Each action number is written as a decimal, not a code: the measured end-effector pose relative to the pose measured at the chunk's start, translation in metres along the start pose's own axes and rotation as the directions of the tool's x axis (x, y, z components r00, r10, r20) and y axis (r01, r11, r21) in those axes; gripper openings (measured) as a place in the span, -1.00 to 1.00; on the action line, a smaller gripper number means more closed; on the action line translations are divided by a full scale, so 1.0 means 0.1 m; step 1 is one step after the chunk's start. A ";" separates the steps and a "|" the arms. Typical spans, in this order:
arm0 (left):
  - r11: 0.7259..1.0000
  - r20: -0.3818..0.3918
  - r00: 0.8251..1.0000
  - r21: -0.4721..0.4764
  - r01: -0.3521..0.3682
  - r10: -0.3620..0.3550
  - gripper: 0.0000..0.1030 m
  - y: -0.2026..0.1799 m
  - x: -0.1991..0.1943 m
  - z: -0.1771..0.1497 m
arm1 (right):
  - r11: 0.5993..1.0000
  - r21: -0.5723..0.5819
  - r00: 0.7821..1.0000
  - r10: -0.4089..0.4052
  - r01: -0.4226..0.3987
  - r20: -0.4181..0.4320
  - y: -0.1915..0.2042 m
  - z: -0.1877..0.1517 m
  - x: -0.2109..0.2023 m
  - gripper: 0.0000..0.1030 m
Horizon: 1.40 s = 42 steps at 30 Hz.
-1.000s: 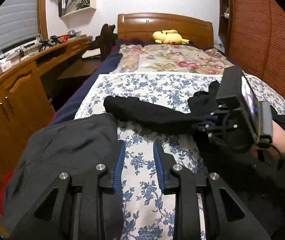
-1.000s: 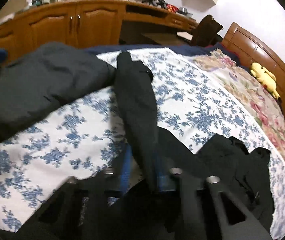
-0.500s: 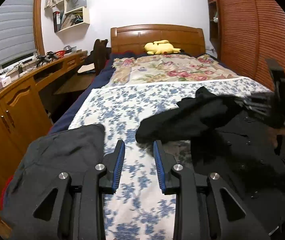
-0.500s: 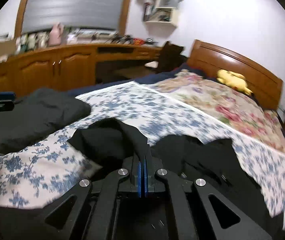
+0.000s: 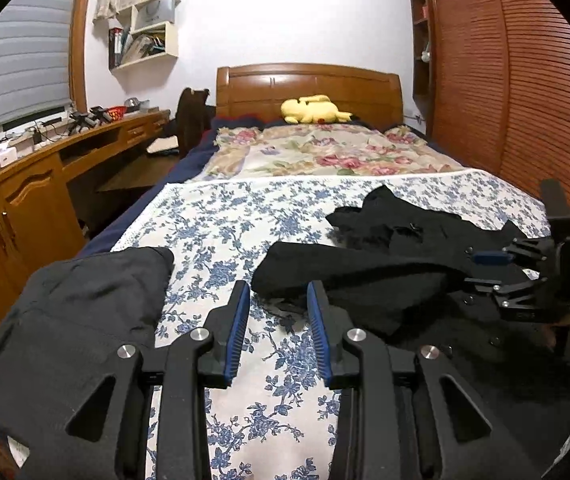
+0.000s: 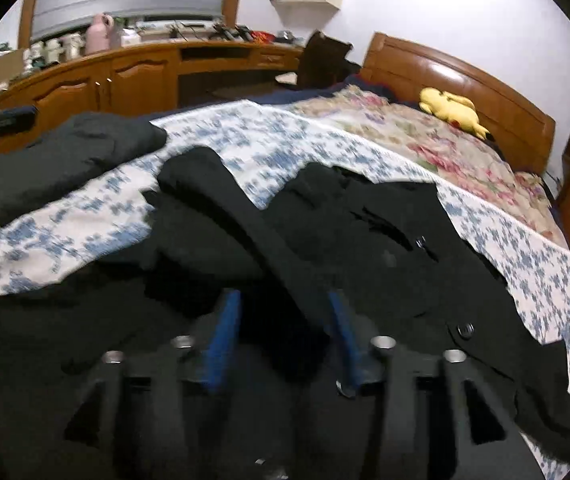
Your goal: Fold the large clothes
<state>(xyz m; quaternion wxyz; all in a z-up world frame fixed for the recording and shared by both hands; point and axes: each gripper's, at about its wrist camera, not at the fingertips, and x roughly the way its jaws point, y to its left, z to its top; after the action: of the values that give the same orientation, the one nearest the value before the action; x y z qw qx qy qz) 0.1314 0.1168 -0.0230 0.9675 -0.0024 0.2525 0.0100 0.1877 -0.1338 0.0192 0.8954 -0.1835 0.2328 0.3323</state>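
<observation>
step: sleeve fold-in | black coat (image 6: 385, 248) at 3 o'clock on bed (image 5: 221, 216) | right gripper (image 6: 285, 320) just opening, sleeve loose between jaws | left gripper (image 5: 279, 312) narrow, empty | advice: withdraw clear, flatten sleeve.

My right tool (image 6: 285, 332) shows smeared by motion, so I can't tell whether its pads touch the black coat (image 6: 385, 248). The coat's lower part runs off the frame; the desk (image 6: 133, 68) clutter is too small to identify.
</observation>
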 end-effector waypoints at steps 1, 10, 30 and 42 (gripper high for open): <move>1.000 0.009 1.000 0.002 -0.007 0.007 -0.41 0.01 -0.01 -0.02 | 1.000 -0.008 1.000 0.008 -0.008 0.012 0.04 0.04 0.00 0.06; 1.000 0.028 0.999 -0.006 -0.028 0.029 -0.41 0.16 -0.11 -0.05 | 0.993 -0.054 0.994 0.106 -0.106 0.000 0.38 0.43 0.44 0.07; 0.998 -0.035 0.998 -0.036 -0.045 0.043 -0.41 0.19 -0.09 -0.09 | 0.989 -0.025 0.950 0.132 -0.145 -0.282 0.37 0.76 1.85 -0.90; 0.998 0.029 0.998 0.010 -0.064 0.064 -0.41 -0.20 -0.17 -0.03 | 0.990 0.076 0.970 0.099 -0.118 0.222 -0.16 0.41 0.00 -0.93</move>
<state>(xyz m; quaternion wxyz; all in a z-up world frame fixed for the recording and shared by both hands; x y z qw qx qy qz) 0.1160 0.0965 -0.0173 0.9703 0.0111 0.2384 0.0397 0.2106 -0.1257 0.0556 0.9032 -0.0933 0.1574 0.3883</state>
